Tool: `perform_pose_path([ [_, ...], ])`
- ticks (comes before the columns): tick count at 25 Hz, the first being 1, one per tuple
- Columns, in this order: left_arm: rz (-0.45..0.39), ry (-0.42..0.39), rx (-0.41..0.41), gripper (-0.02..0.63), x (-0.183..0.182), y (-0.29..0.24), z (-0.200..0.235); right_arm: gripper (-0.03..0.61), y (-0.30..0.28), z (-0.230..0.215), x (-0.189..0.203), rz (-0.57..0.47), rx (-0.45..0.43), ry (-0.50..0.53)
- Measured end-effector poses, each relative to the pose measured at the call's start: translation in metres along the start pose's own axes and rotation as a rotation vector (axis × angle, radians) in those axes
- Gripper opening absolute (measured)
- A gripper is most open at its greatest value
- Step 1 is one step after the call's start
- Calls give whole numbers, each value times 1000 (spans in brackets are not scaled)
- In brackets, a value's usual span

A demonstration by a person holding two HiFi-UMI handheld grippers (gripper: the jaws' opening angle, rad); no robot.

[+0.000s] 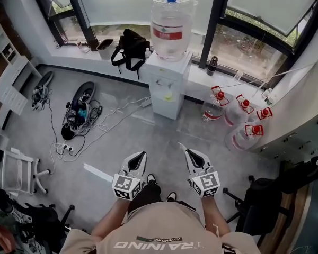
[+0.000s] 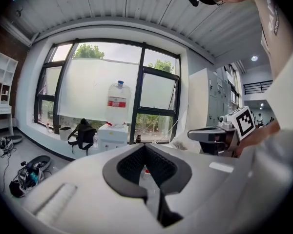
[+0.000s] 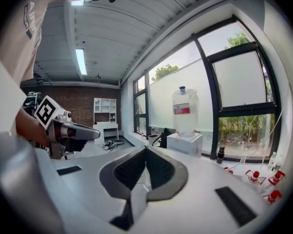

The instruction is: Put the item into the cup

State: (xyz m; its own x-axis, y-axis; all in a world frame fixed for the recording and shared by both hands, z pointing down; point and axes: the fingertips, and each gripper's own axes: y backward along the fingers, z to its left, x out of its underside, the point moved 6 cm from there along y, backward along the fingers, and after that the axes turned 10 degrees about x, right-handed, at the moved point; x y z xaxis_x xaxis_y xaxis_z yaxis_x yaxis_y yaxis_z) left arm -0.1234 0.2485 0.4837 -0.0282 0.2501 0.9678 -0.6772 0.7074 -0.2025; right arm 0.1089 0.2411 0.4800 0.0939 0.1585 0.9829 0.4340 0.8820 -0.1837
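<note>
Item and cup: neither shows in any view, so their location can't be told.

Head view: person stands facing a water dispenser. Left gripper and right gripper are held out side by side over the floor, both narrow, carrying nothing.

Left gripper view: jaws drawn together, tips touching, nothing between.

Right gripper view: same, tips meeting, empty.

Judgement: task isn't under way yet; this is a pre-search step. Next move calls for locating item and cup, then parting one gripper's jaws for the pick.
</note>
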Motion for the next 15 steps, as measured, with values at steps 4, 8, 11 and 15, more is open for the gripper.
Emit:
perform_pose_path([
  [4,-15,4,23,8,-13,-15,37,12,-27,0,-15,1,32,13],
  [8,-37,-11,48,8,-29,-32,78,12,-64,1,-32,-8,66,24],
  [11,-30,-17,82,8,-33,-43,101,12,-89,4,-37,-13,91,20],
  [15,-4,-32,132,8,-40,-54,127,12,-119,11,-46,-19,123,12],
])
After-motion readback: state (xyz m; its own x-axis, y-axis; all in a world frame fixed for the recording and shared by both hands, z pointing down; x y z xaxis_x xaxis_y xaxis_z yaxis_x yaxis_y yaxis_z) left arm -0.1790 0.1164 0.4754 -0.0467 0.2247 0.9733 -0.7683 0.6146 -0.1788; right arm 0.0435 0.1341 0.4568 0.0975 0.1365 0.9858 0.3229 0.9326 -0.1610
